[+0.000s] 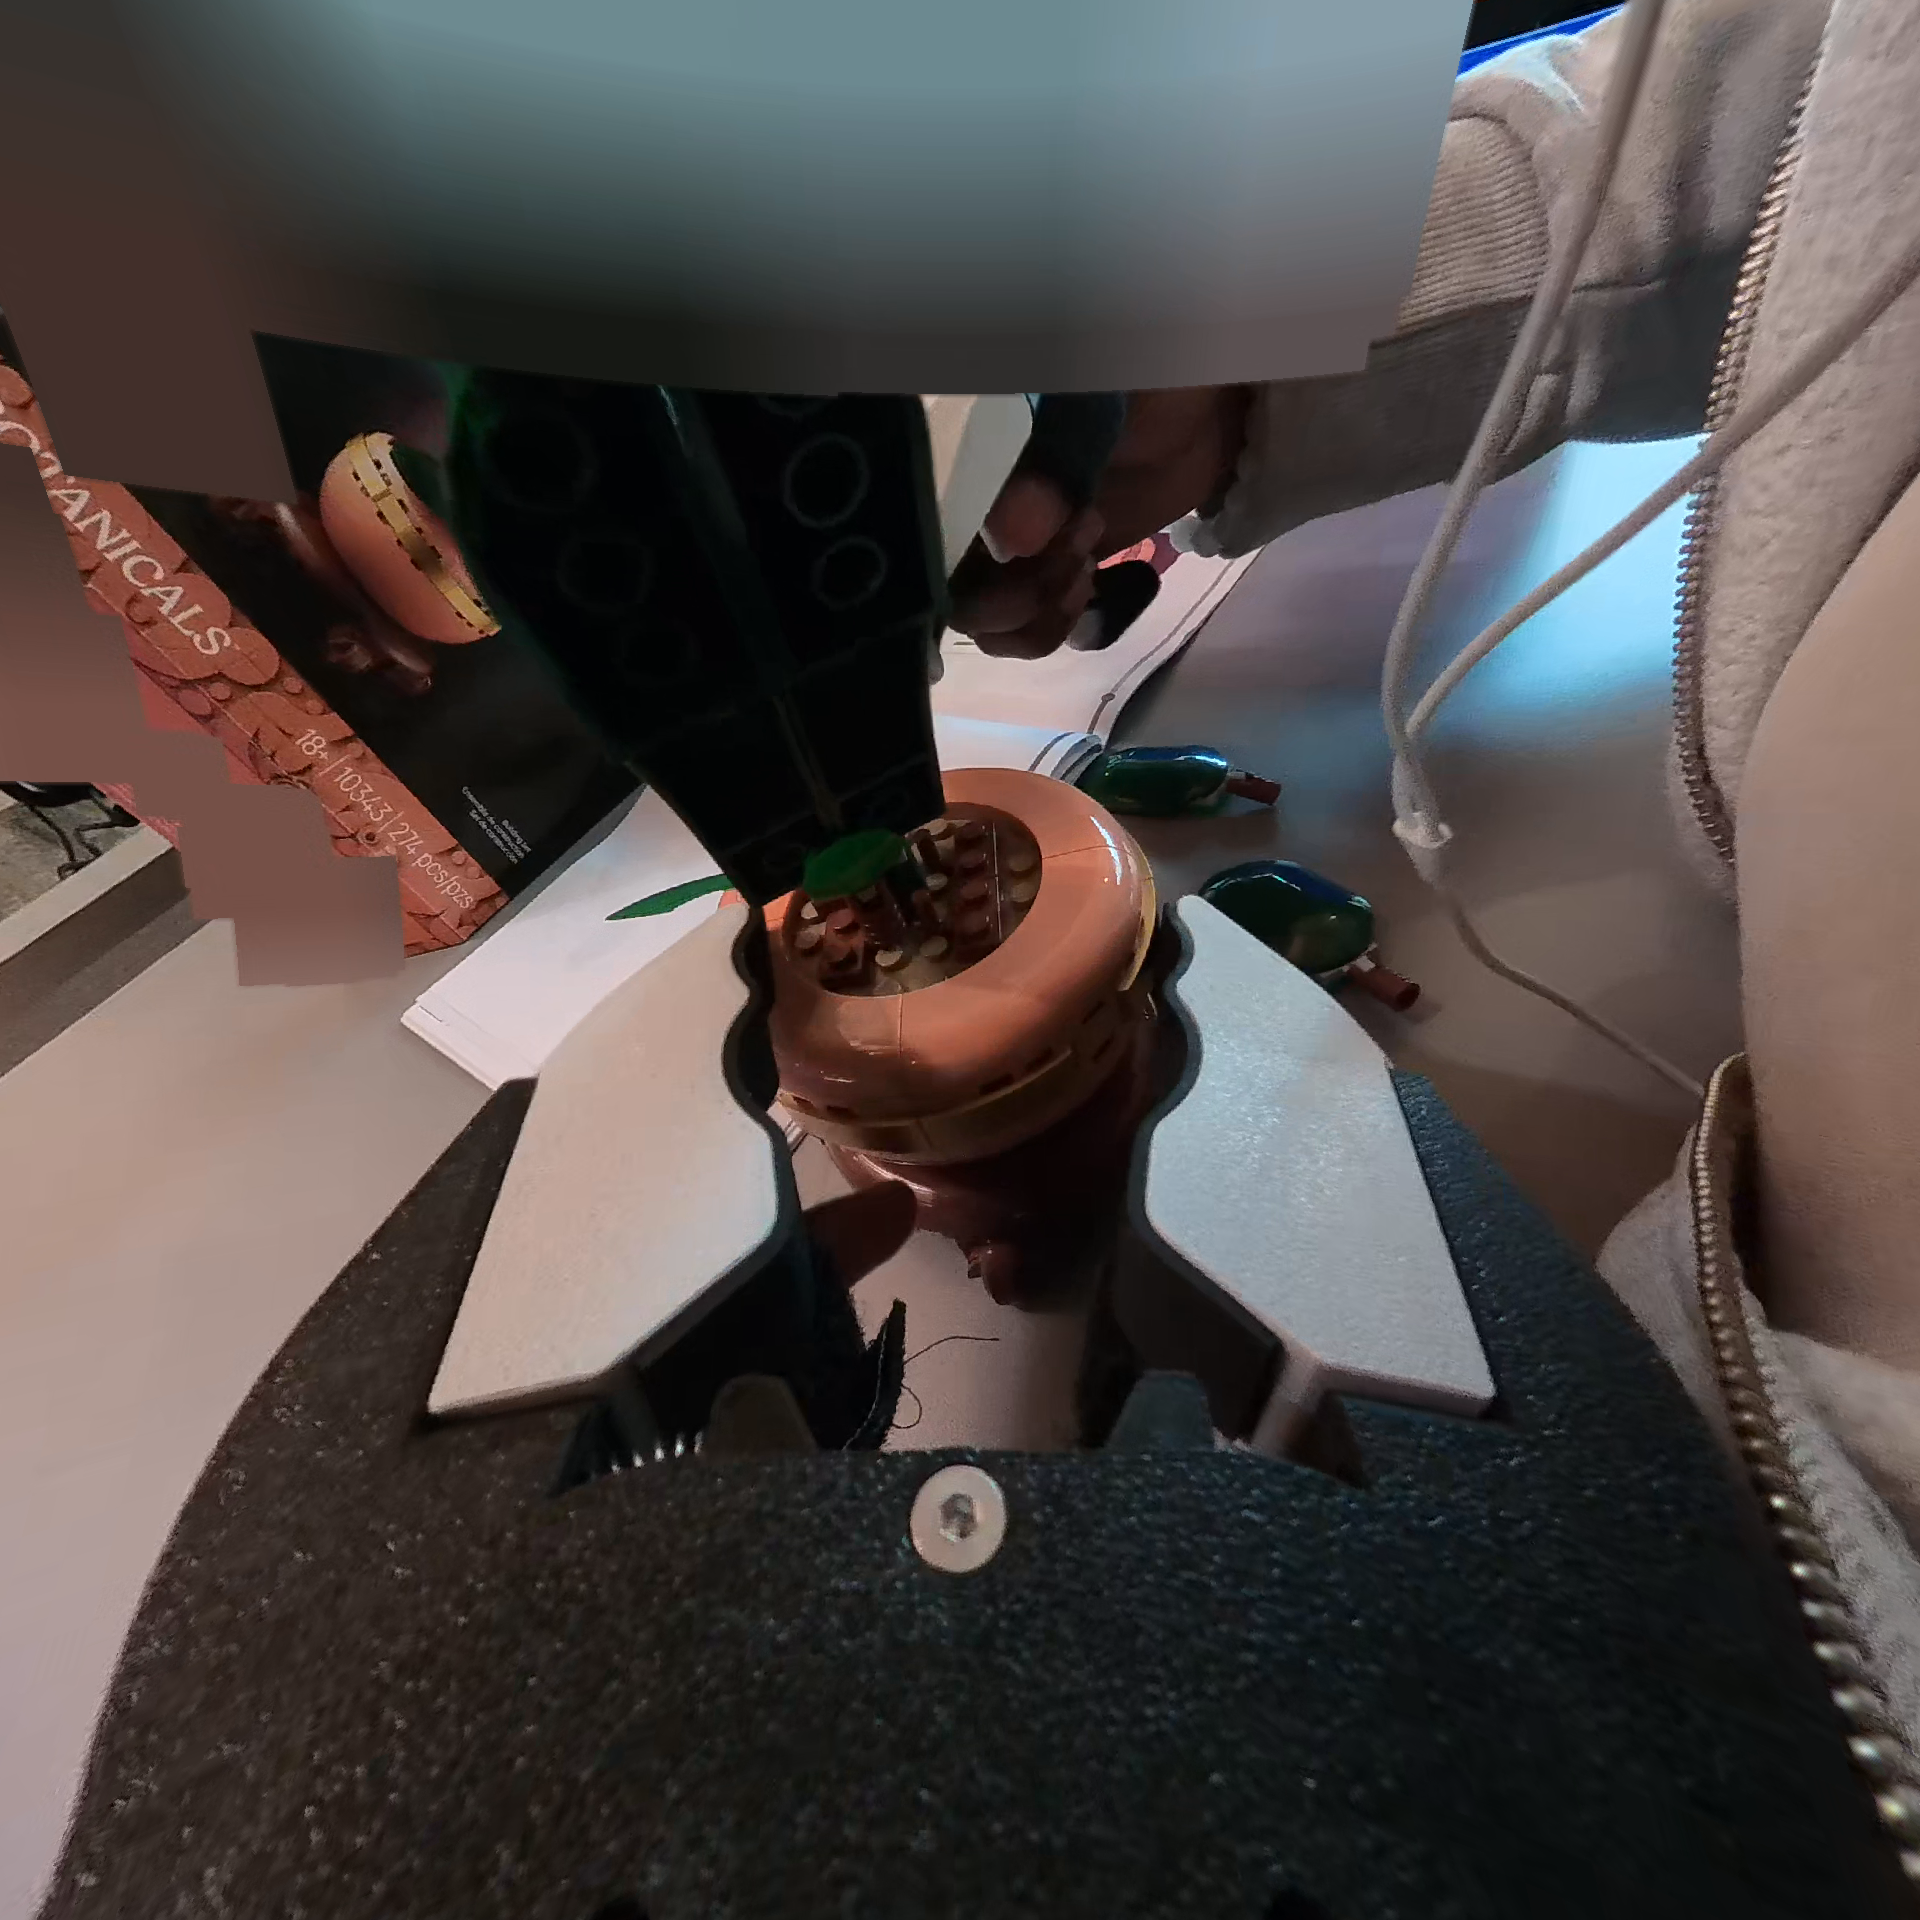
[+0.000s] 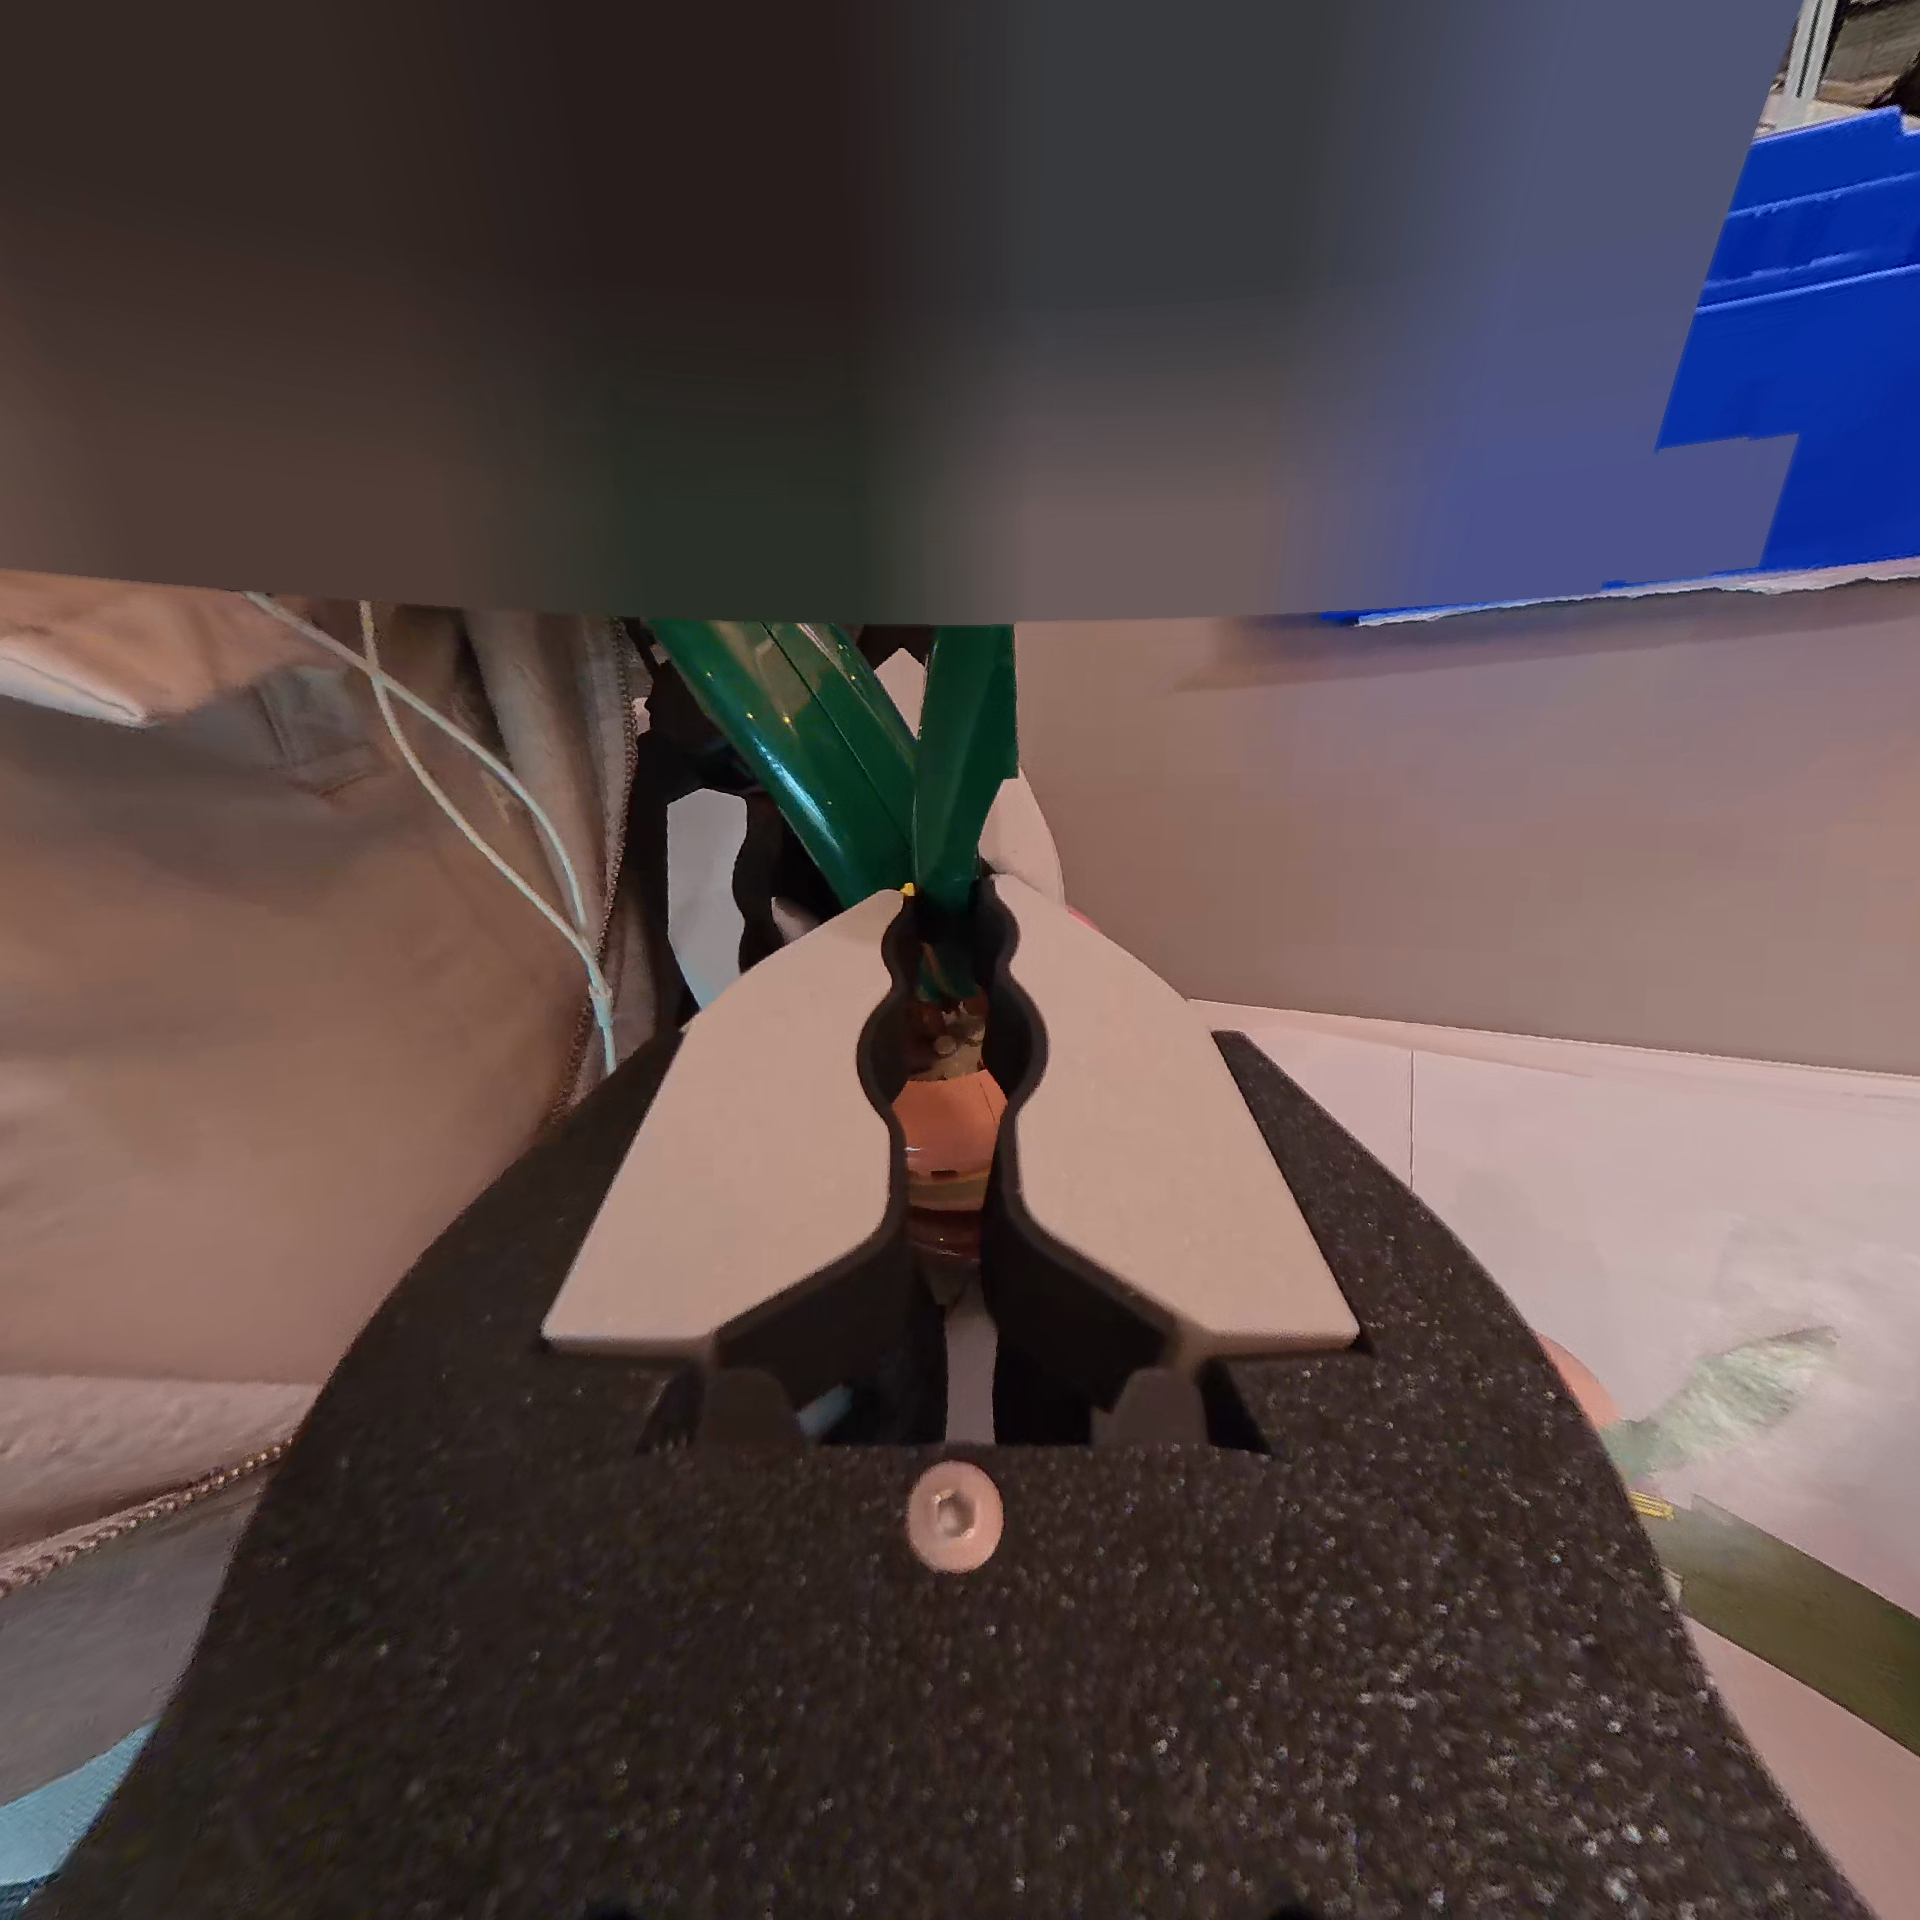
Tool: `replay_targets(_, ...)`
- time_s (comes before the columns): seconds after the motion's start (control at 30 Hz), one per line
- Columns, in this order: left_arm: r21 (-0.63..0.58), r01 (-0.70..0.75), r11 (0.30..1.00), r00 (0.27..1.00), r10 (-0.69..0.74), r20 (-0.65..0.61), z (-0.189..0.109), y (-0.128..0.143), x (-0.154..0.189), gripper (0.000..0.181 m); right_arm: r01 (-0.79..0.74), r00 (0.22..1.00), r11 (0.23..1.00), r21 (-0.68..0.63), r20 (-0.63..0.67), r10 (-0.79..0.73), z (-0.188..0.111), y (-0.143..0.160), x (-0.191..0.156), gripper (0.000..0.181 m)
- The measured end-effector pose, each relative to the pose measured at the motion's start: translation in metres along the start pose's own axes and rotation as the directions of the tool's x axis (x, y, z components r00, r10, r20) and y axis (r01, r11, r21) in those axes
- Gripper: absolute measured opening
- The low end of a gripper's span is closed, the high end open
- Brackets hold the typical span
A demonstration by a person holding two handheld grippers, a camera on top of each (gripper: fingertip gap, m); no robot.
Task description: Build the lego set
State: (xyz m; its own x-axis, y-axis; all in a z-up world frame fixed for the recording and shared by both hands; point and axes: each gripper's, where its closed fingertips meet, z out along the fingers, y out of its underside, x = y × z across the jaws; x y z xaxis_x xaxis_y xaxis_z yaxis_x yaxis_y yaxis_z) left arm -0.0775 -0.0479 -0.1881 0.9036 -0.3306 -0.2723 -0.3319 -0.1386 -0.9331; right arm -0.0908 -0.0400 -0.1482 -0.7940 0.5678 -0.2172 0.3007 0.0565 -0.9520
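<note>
The left gripper [image 1: 961,987] pinches the round tan lego pot [image 1: 977,997] between its fingers. The right gripper [image 2: 948,935] has its fingers nearly together, clamping a green leaf stem [image 2: 961,769] just above the pot. Beyond lie loose green pieces [image 1: 1288,920] and the set's box [image 1: 343,675].

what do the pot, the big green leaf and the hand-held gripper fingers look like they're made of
The pot looks like moulded plastic, glossy tan: round studs and seams between bricks show. The big green leaf also seems hard plastic, dark green with sharp highlights. The left hand-held gripper fingers look like matte grey plastic with a fine grain, possibly printed; their dark inner lining may be rubber.
</note>
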Motion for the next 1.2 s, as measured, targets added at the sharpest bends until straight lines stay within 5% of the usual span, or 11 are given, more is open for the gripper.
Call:
replay_targets(0.63, 0.043, -0.002, 0.999, 1.000, 0.002, 0.000, -0.002, -0.005, 0.000, 0.069, -0.058, 0.997, 0.997, 0.041, 0.055, 0.056, 0.001, -0.004, 0.000, 0.011)
replay_targets(0.93, 0.091, 0.047, 0.995, 0.999, -0.047, -0.008, -0.005, -0.010, -0.005, 0.074, -0.132, 0.989, 0.990, -0.043, 0.067, 0.134, 0.006, -0.006, 0.005, 0.010)
replay_targets(1.2, 0.050, 0.108, 0.993, 0.955, -0.090, -0.281, -0.017, -0.014, -0.005, 0.072, -0.107, 0.988, 0.988, -0.108, 0.095, 0.118, 0.011, -0.006, 0.004, 0.009)
